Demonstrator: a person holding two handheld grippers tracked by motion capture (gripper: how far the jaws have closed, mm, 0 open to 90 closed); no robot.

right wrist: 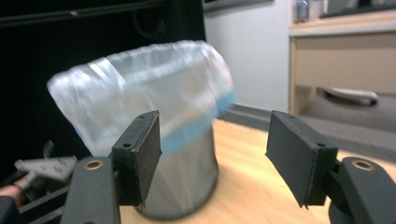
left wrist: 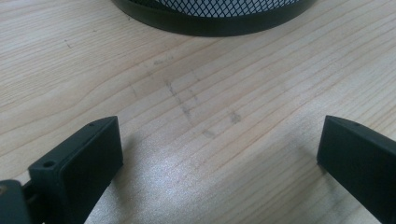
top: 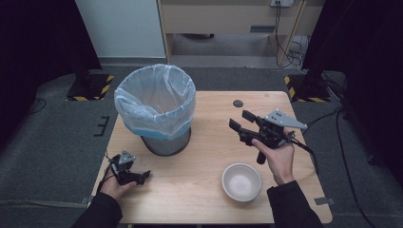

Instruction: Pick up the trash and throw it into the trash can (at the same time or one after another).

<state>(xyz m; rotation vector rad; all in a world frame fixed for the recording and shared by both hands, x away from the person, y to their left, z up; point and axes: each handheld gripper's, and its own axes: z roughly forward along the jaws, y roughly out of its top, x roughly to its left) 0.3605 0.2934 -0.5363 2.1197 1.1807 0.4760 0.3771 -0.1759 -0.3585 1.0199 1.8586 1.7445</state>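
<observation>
A mesh waste bin (top: 154,111) with a clear plastic liner stands on the left half of the wooden table (top: 209,147). A white bowl (top: 241,181), with nothing in it, sits near the front edge. My left gripper (top: 144,175) rests low at the front left corner, open, with bare wood between its jaws (left wrist: 219,135) and the bin's base (left wrist: 210,18) just ahead. My right gripper (top: 241,120) is held above the table's right side, open and empty, pointing left at the bin (right wrist: 154,126). Between its jaws (right wrist: 215,149) there is nothing.
A small dark round disc (top: 238,103) lies near the table's far edge. Cables (top: 332,123) trail off the right side. Black stands with striped bases (top: 90,88) flank the table on grey carpet. A wooden cabinet (right wrist: 345,56) stands behind.
</observation>
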